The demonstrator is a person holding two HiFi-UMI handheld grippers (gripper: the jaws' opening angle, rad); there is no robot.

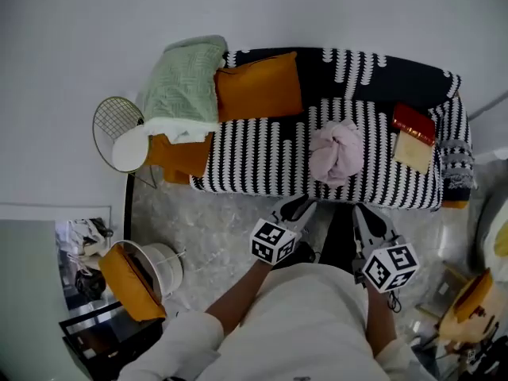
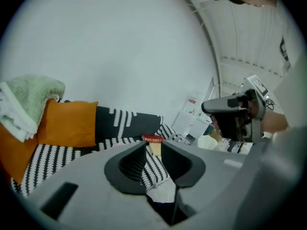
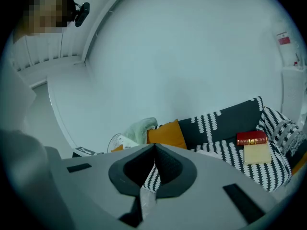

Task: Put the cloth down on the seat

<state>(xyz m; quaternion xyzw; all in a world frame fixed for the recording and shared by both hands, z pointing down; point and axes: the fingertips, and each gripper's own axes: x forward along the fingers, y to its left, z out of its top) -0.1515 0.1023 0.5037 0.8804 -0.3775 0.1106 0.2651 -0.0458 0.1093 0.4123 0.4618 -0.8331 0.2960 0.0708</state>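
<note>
Left tool (image 1: 299, 207), right tool (image 1: 367, 214): two; one cloth (image 1: 336, 151) on seat (image 1: 262, 145).

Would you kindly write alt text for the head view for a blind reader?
A crumpled pink cloth lies on the seat of a black-and-white patterned sofa, right of an orange cushion. The person's left gripper and right gripper hover empty before it.

You wear a cream-white top (image 1: 305, 324) with long sleeves (image 1: 186, 336) bunched above the forearms. Your left gripper (image 1: 295, 209) and right gripper (image 1: 371, 217) each have a pale grey body, dark ribbed pads (image 2: 132, 166) inside the jaws, and a white cube (image 1: 274, 242) printed with black square markers on its faces.
</note>
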